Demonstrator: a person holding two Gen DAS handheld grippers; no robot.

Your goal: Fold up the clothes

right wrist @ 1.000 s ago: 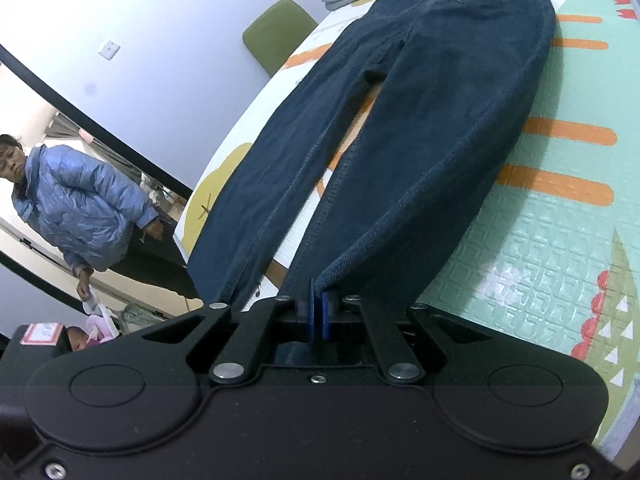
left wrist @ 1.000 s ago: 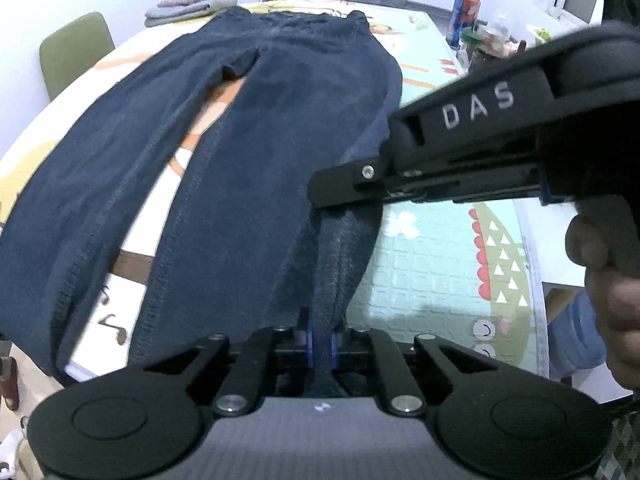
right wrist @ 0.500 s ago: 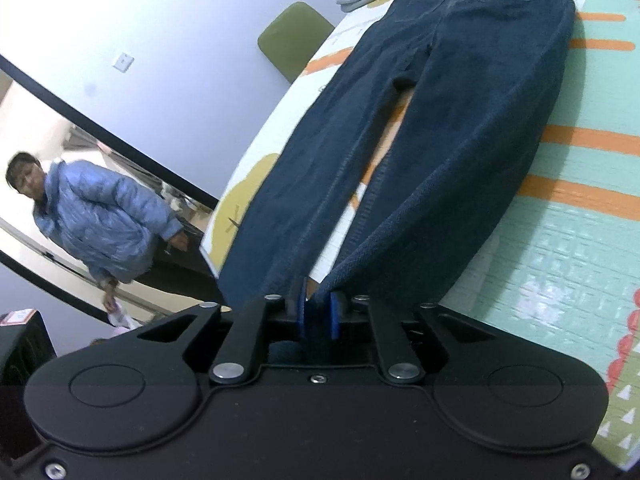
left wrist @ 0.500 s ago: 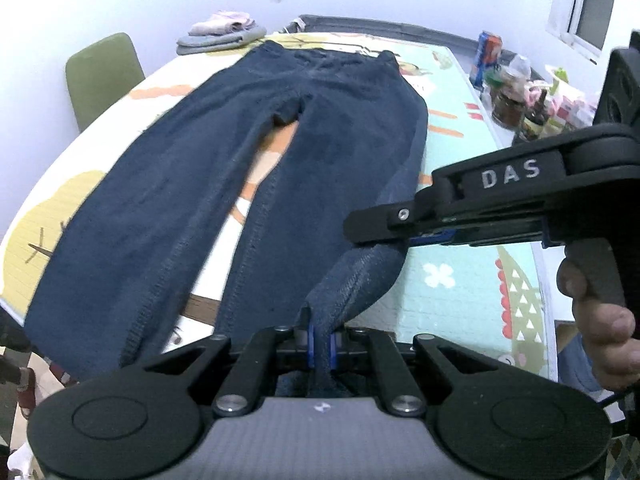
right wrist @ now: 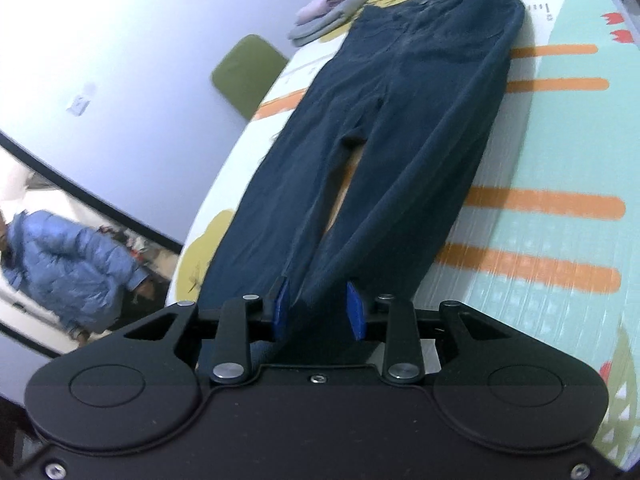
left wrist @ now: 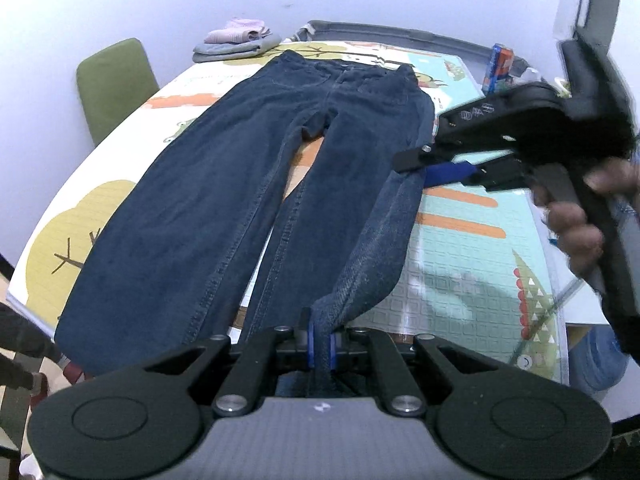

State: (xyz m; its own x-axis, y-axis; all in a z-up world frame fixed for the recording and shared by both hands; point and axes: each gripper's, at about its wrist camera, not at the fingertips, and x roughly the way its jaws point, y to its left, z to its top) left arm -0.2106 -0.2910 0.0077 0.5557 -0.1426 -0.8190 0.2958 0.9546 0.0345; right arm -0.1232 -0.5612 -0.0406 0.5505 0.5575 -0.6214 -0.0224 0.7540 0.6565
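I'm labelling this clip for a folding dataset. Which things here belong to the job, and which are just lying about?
Job: jeans; left gripper, shut on their hem; right gripper, open; folded clothes pile.
Lying about: drink can; green chair; patterned mat.

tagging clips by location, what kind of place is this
Probably a room in a home. The jeans lie on a table under a cartoon-printed mat, with a green chair beside it, folded clothes stacked at the far end and a drink can.
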